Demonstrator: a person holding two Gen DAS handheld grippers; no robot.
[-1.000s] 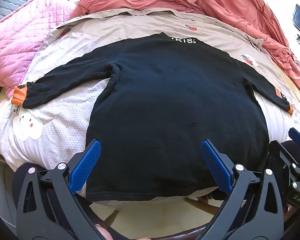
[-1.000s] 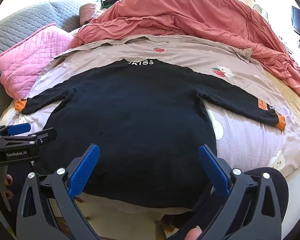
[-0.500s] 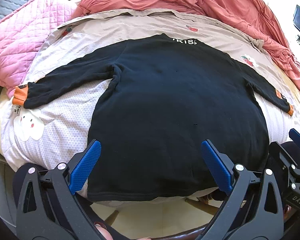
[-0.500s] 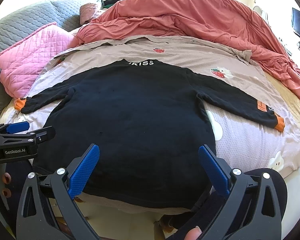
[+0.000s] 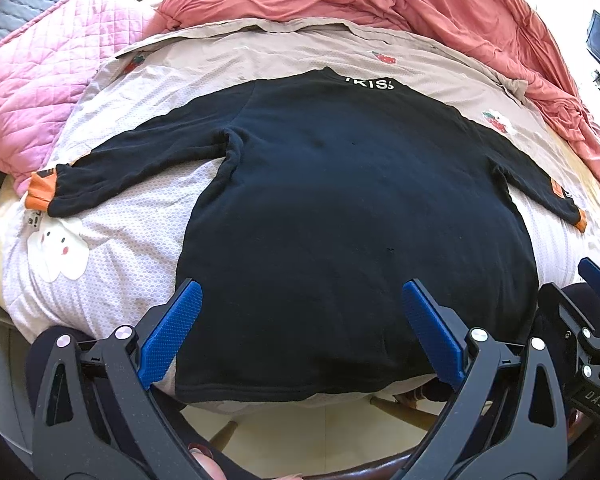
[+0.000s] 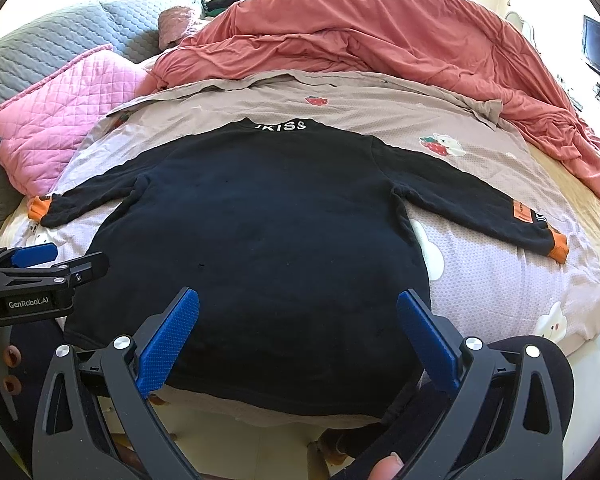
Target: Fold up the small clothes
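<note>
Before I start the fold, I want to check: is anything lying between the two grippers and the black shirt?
Nothing visible is. The black shirt lies spread flat on the bed sheet, both sleeves out. The left gripper and right gripper are open just above its near hem, with no object over it.

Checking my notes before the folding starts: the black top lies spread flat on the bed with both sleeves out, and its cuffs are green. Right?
Not quite: the cuffs are orange, not green. The right wrist view shows an orange cuff on the black top; the rest holds.
</note>
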